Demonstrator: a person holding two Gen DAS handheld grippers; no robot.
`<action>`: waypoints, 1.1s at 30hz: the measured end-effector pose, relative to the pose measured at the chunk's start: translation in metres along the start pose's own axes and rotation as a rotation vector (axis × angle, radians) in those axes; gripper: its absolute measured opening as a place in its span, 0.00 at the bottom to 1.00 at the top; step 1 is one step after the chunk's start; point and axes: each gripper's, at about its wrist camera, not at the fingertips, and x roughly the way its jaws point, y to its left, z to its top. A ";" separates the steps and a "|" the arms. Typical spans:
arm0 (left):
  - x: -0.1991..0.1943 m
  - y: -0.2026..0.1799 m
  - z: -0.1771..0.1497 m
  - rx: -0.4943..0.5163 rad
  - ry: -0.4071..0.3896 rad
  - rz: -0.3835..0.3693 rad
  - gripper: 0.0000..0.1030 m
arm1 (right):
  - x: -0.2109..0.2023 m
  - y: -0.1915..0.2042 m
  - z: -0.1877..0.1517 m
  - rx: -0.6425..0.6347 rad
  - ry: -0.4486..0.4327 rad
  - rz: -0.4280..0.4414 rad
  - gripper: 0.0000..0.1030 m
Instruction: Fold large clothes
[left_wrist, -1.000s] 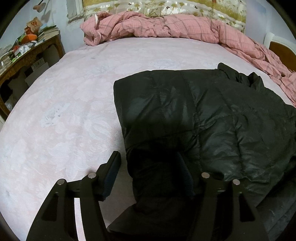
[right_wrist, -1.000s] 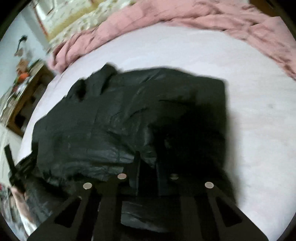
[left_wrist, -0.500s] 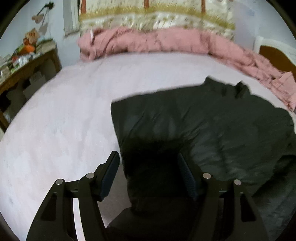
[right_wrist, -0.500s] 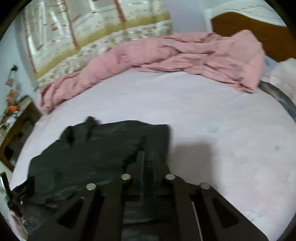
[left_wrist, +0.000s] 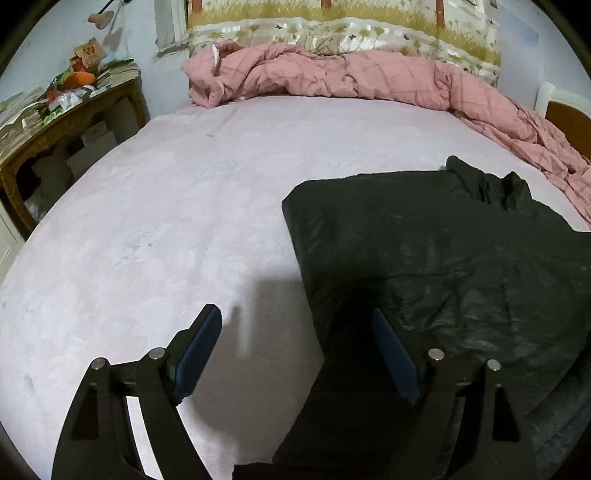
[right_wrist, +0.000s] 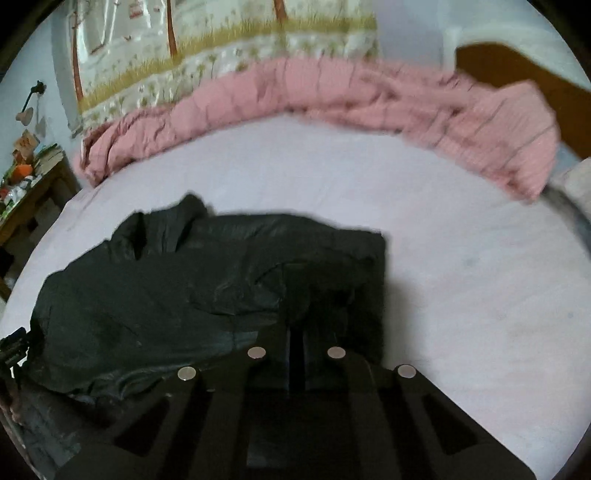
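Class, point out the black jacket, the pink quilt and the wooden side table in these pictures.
black jacket (left_wrist: 443, 258): left wrist view, middle of its folded body.
pink quilt (left_wrist: 351, 77): left wrist view, bunched middle.
wooden side table (left_wrist: 77, 114): left wrist view, front edge.

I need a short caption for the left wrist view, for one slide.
Open left hand-held gripper above the edge of a folded black jacket on a pale pink bed.

A crumpled pink checked quilt (left_wrist: 369, 79) lies along the far edge of the bed (left_wrist: 184, 206), with a cluttered wooden counter (left_wrist: 70, 122) standing beside its left side.
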 end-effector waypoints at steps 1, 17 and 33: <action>0.002 -0.001 0.000 0.007 0.010 0.006 0.79 | -0.006 -0.001 -0.001 0.005 0.005 -0.005 0.05; -0.086 -0.033 0.000 0.055 -0.330 -0.063 0.77 | -0.042 0.013 -0.012 -0.078 -0.125 -0.038 0.67; -0.160 -0.052 -0.017 0.044 -0.694 -0.031 1.00 | -0.120 0.045 -0.029 -0.122 -0.366 -0.013 0.89</action>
